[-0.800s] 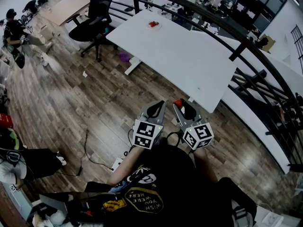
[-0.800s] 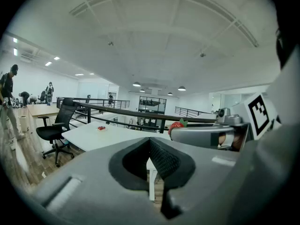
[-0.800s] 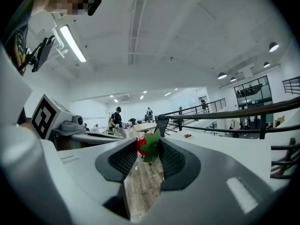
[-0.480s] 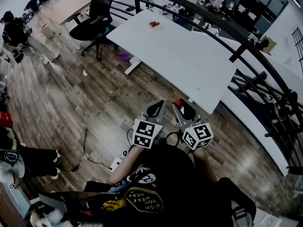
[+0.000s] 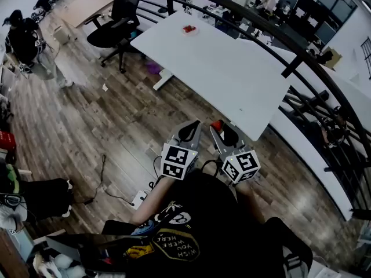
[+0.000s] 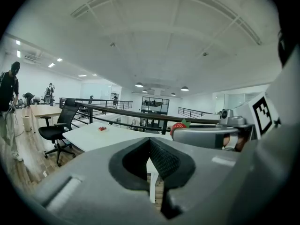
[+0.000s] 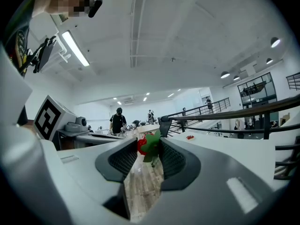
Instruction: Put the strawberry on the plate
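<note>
My right gripper (image 5: 222,130) is shut on a red strawberry (image 5: 217,124) with a green leafy top, held over the wooden floor short of the table. In the right gripper view the strawberry (image 7: 147,144) sits pinched between the two pads at the tips. Beside it on the left, my left gripper (image 5: 189,131) is shut with nothing in it; its pads meet at the tips (image 6: 150,142). A small white plate (image 5: 189,30) with something red on it lies at the far end of the long white table (image 5: 232,68), well away from both grippers.
A black office chair (image 5: 116,28) stands left of the table's far end. A dark curved railing (image 5: 278,30) runs behind the table. A person in dark clothes (image 5: 26,39) stands at far left. Cables and a power strip (image 5: 138,198) lie on the floor.
Both grippers keep about the same place, the strawberry still held. The person at far left has stood up and walked a little way along the floor.
</note>
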